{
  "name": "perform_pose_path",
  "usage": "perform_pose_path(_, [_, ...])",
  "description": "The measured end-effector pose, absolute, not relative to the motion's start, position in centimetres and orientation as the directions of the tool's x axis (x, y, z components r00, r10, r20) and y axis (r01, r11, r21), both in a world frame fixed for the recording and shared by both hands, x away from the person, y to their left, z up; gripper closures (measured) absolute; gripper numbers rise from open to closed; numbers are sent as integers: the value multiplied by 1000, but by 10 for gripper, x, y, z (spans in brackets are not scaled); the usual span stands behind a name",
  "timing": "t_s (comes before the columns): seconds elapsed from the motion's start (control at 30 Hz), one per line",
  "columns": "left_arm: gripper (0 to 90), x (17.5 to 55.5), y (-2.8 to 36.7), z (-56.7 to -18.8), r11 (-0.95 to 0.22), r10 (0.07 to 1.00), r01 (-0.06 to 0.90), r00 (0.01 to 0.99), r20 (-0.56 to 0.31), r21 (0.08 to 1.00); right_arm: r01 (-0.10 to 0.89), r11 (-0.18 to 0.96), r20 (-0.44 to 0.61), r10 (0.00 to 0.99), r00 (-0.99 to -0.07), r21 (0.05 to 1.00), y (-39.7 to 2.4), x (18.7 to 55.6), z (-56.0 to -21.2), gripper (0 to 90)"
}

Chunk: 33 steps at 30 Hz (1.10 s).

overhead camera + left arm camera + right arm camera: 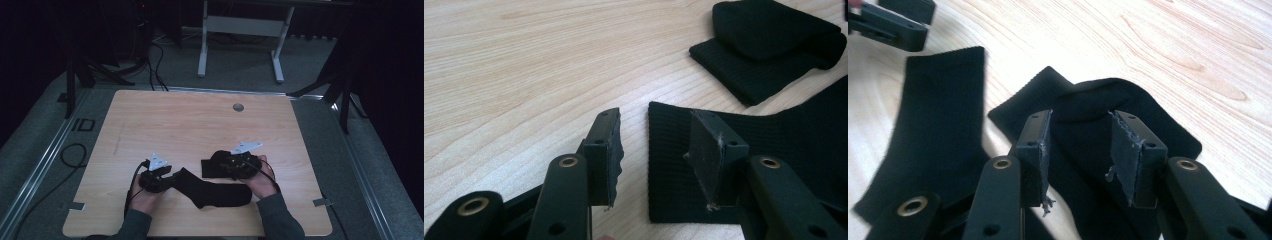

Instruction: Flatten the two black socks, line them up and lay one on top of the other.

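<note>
I see two black socks on the wooden table (165,115). The flat sock (210,190) lies spread along the near edge, between both hands; the folded sock (212,166) sits just beyond it, under the right gripper (239,164).

Left gripper (159,177): jaws released and standing wide, nothing pinched. In the left gripper view its jaws straddle the cuff edge of the flat sock (674,165) without pressing on it.

Right gripper: jaws apart, pads clear of cloth. In the right gripper view they hover over the folded sock (1083,125), with the flat sock (938,125) to one side.
</note>
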<state>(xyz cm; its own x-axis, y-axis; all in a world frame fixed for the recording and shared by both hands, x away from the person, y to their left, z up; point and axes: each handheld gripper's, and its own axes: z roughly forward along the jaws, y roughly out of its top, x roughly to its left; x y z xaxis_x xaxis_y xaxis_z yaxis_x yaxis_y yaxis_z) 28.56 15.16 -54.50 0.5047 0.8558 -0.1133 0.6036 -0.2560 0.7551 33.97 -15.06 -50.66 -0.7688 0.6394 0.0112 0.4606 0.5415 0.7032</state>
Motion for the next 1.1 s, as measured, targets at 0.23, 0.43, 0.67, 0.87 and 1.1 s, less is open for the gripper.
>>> perform_pose_path(0.23, [557,286,151,-545,-259,856,602,505,-110,755,456,580,-44,649,-760,674,-136,349,-513,591])
perform_pose_path(0.43, [558,286,150,-546,-261,856,603,506,-108,754,455,609,-87,655,-751,650,-127,355,-518,595])
perform_pose_path(0.67, [558,285,149,-546,-273,853,601,513,-100,751,451,644,-81,623,-778,617,-107,361,-527,595])
perform_pose_path(0.87, [562,286,149,-547,-276,853,602,513,-97,749,474,663,-66,618,-784,579,-94,368,-539,579])
perform_pose_path(1.1, [565,285,147,-547,-275,852,603,513,-100,749,509,654,-55,642,-765,560,-94,376,-541,750])
